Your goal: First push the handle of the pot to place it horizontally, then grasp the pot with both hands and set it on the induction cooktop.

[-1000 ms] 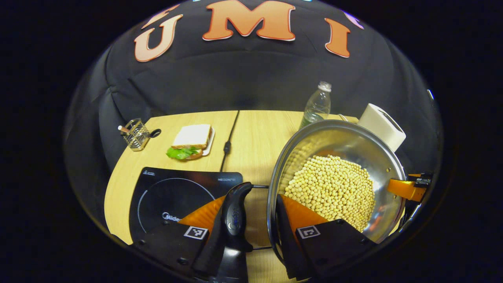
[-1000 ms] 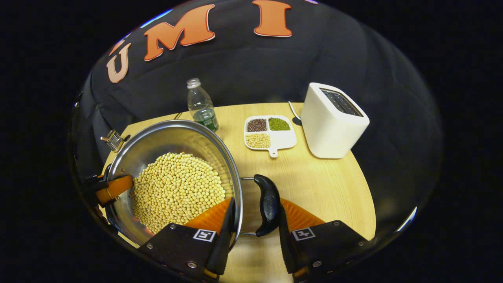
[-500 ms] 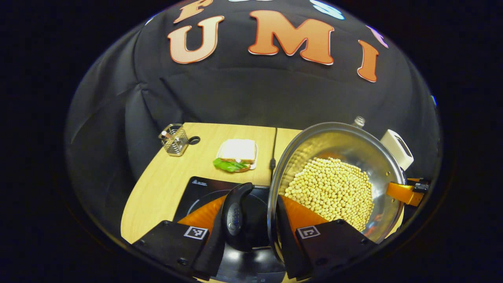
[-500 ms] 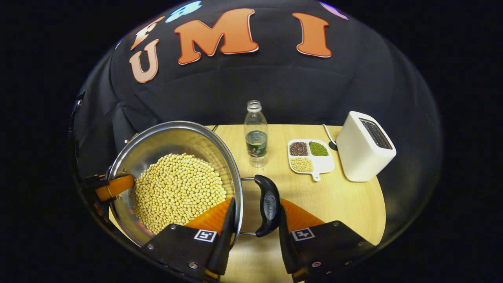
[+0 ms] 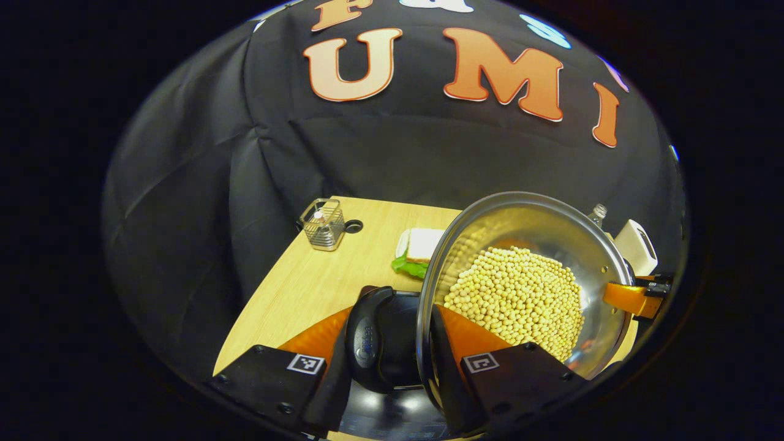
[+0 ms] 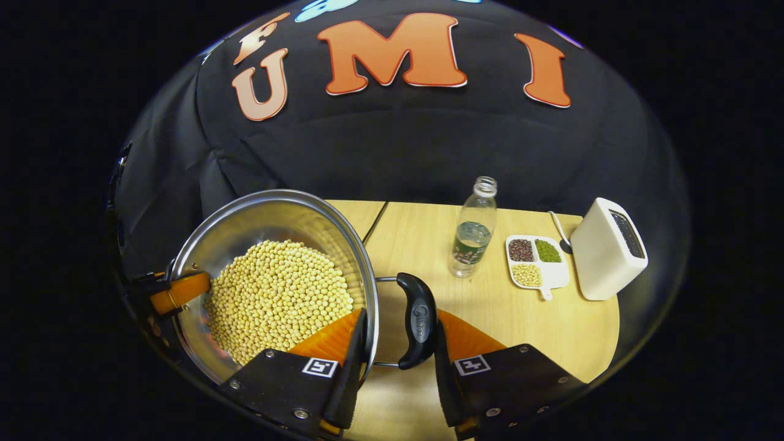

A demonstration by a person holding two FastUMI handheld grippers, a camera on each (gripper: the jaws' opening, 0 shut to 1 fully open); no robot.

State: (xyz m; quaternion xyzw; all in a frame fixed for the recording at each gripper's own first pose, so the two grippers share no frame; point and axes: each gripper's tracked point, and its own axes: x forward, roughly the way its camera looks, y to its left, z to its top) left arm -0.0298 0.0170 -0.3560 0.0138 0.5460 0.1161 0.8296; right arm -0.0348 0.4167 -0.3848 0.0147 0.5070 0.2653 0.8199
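Steel pot (image 5: pixel 539 220) of soybeans (image 5: pixel 514 300) held above the induction cooktop (image 5: pixel 392 407) at the near edge of the table (image 5: pixel 318 282). Left gripper (image 5: pixel 392 361) fingers clamped across the pot's left handle (image 5: pixel 367 343) and rim. Right gripper (image 6: pixel 397 361) fingers closed likewise on the pot's right handle (image 6: pixel 418 318) and rim. Bottle (image 6: pixel 470 233) beyond the pot.

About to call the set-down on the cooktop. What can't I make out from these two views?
- Induction cooktop: left gripper view, mostly hidden behind the pot and left gripper.
- Gap under the pot: not visible, so touchdown is unclear.
- Sandwich: partly hidden behind the pot rim.
- Pot's outer wall: right gripper view, unseen.
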